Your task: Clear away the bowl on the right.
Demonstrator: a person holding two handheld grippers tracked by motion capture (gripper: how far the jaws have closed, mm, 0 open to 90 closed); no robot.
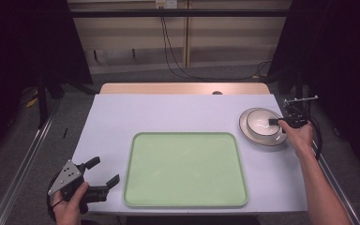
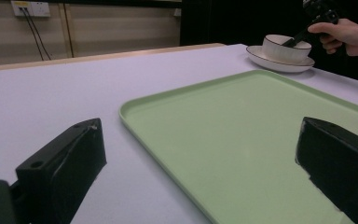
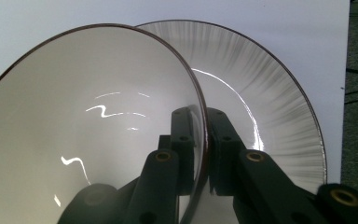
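Bowl [image 1: 262,123] on plate [image 1: 248,133], far right: right gripper [image 3: 206,154] fingers pinch its rim, likely for lifting. Left gripper [image 1: 101,173] idles near left, fingers wide apart, empty, beside green tray [image 1: 185,199]

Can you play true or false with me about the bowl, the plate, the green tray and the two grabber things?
1. The right gripper pinches the rim of the bowl, one jaw inside and one outside. True.
2. The bowl sits on the green tray. False: it sits on the plate, which lies on the table to the right of the tray.
3. The left gripper holds nothing, and its jaws stand apart. True.
4. The tray is full of food. False: nothing lies on it.
5. The left gripper is touching the plate. False: it hangs by the near left corner of the table, far from the plate.
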